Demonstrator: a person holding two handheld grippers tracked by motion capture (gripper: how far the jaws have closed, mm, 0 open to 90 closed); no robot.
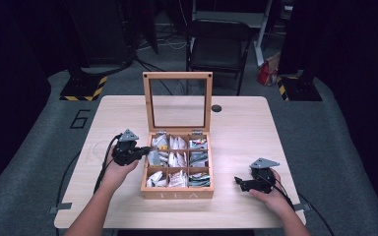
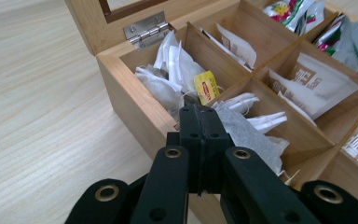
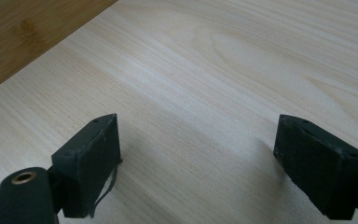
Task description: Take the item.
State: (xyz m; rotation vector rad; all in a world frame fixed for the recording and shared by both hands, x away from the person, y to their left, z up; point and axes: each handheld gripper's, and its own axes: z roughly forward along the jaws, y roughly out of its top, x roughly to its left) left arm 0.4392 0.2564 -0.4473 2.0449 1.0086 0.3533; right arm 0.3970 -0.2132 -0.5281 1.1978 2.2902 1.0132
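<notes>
Presently the left hand-held gripper (image 2: 199, 122), jaws pressed together, pinches at the tea bags (image 2: 242, 128) in the middle-left compartment of the wooden tea box (image 1: 177, 192), probably to lift one out, while the right hand-held gripper (image 3: 196, 163) rests spread on the table (image 3: 223, 70) right of the box.

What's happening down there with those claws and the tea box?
Left claw shut at the tea box rim, over tea bags. Right claw open, idle on table. Nothing blocking.
</notes>
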